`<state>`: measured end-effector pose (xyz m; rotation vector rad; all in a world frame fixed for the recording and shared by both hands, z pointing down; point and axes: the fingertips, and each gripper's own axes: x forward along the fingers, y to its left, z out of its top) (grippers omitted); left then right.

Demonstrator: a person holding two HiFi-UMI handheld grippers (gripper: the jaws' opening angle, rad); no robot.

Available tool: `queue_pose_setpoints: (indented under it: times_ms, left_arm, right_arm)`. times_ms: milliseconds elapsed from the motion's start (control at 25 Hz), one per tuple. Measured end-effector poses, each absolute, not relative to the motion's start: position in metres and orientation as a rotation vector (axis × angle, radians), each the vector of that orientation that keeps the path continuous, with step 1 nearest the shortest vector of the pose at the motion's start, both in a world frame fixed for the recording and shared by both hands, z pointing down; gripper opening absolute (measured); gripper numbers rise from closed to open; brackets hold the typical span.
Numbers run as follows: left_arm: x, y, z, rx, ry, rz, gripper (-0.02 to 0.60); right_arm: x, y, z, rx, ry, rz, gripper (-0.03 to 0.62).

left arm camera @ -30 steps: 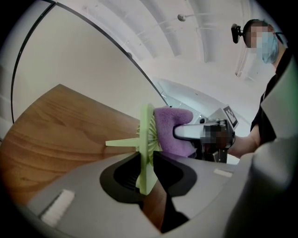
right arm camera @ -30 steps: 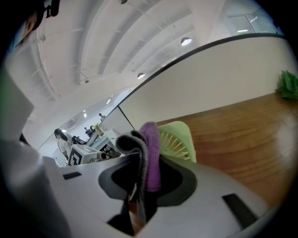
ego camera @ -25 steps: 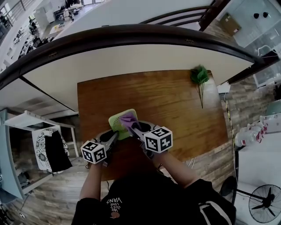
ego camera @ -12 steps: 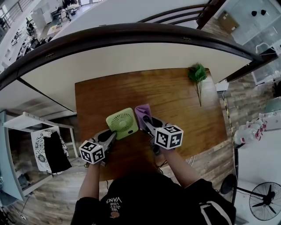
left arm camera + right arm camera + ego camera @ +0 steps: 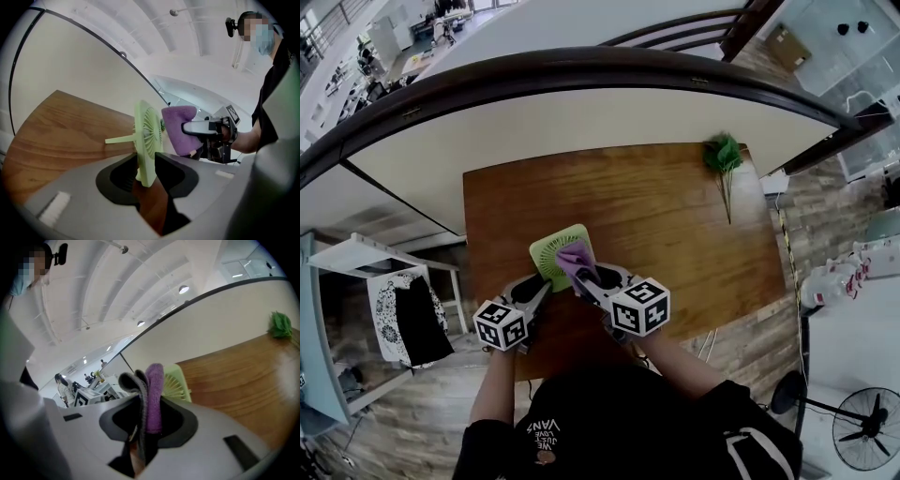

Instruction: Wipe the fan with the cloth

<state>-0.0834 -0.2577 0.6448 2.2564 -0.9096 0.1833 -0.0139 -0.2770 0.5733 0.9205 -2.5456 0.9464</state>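
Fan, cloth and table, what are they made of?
Fan: looks like hard plastic, pale green and matte, with thin moulded grille ribs.
Cloth: soft fabric, purple with a grey side, fuzzy and folding limply; maybe microfibre.
Table: wood or wood-look top, brown grain lines, slight sheen.

So the folded purple cloth [image 5: 575, 259] covers the right side of the small light-green square fan [image 5: 546, 255], and the near edge of the brown wooden surface [image 5: 675, 216] is hidden behind the person [image 5: 609, 422].
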Motion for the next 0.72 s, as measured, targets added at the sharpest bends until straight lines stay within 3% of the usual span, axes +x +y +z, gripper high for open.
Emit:
queue_pose_setpoints:
  times_ms: [280,720]
  left_arm:
    - [-0.081,-0.260,0.654,2.271,-0.941,0.243,0.093]
    - [-0.083,-0.259,0.654,2.274,-0.941,0.255,0.078]
  right_arm:
    - [-0.065,-0.258,0.594,0.709,-2.545,0.907,0.100]
    - [-0.032,-0.274,0.608,0.831,-2.474,0.900,0.101]
